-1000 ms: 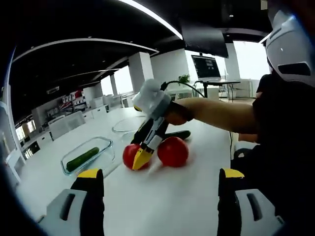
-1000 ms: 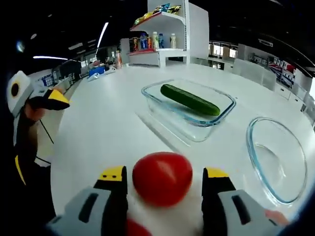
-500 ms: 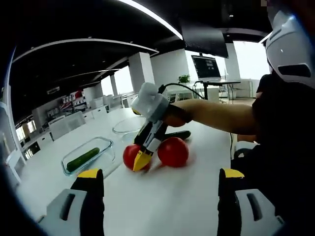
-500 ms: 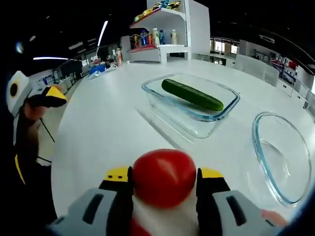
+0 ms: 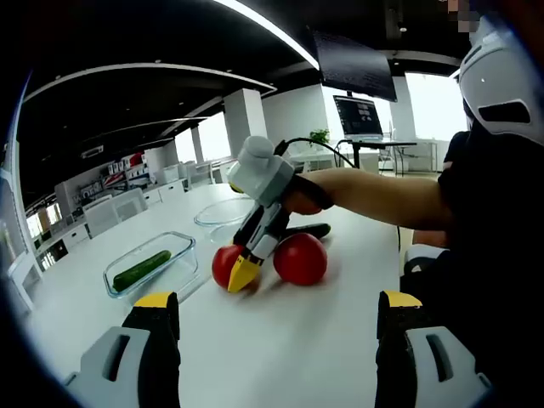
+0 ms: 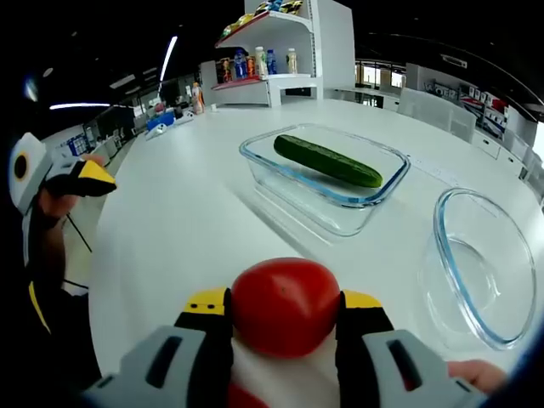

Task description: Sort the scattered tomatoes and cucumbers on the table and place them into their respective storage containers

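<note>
My right gripper is shut on a red tomato, its yellow-tipped jaws pressed against both sides. In the left gripper view that same right gripper reaches down to the tomato on the white table. A second tomato sits just right of it, and a loose cucumber lies behind. A rectangular glass container holds one cucumber. Beside it stands a round glass bowl. My left gripper hovers open over the near table, holding nothing.
The glass container with its cucumber is left of the tomatoes, the round bowl behind them. A person's arm stretches in from the right. A shelf with bottles stands beyond the table. The left gripper shows at the far left.
The right gripper's jaws have closed from standing apart beside the tomato to gripping it. The left gripper has stayed open and nearly still.
</note>
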